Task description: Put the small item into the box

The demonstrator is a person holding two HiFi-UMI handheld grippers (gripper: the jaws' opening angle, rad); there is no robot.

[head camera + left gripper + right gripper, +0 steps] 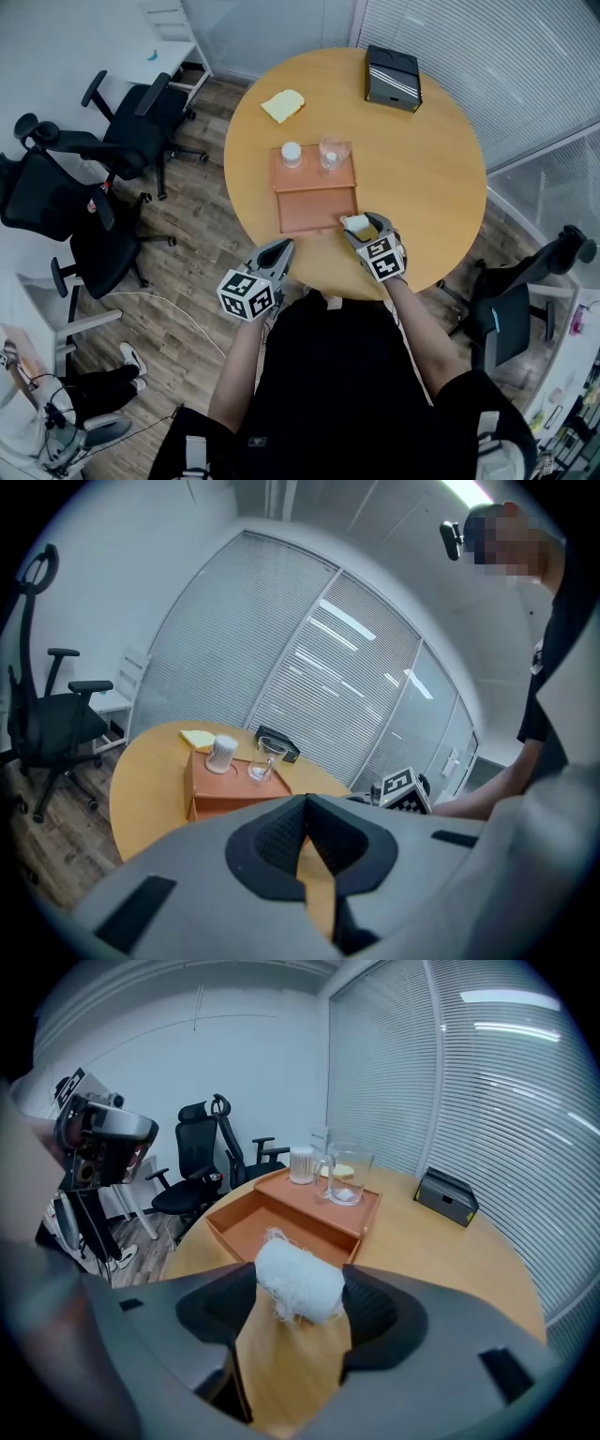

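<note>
The right gripper (pixel 298 1290) has its jaws spread wide and closed on the white roll (pixel 298 1282), a pad against each end of it; loose threads hang from the roll's near side, and it lies crosswise in the grip, above the round wooden table (pixel 422 169); straight ahead of these jaws, and a little to their left, lies the orange box (pixel 281 1218) with its near compartment open; the roll is just short of the box's near wall, outside the box; on the box's far, covered part stand a white bottle (pixel 301 1163) and a clear glass cup (pixel 345 1176), side by side; well beyond the jaws to the right sits a black case (pixel 447 1196); in the head view a yellow cloth (pixel 283 105) lies past the box.

The left gripper (pixel 305 803) has its jaws drawn together, tips meeting, with nothing between them; the box stands ahead of these jaws and to their left, and the right gripper is off to their right.
</note>
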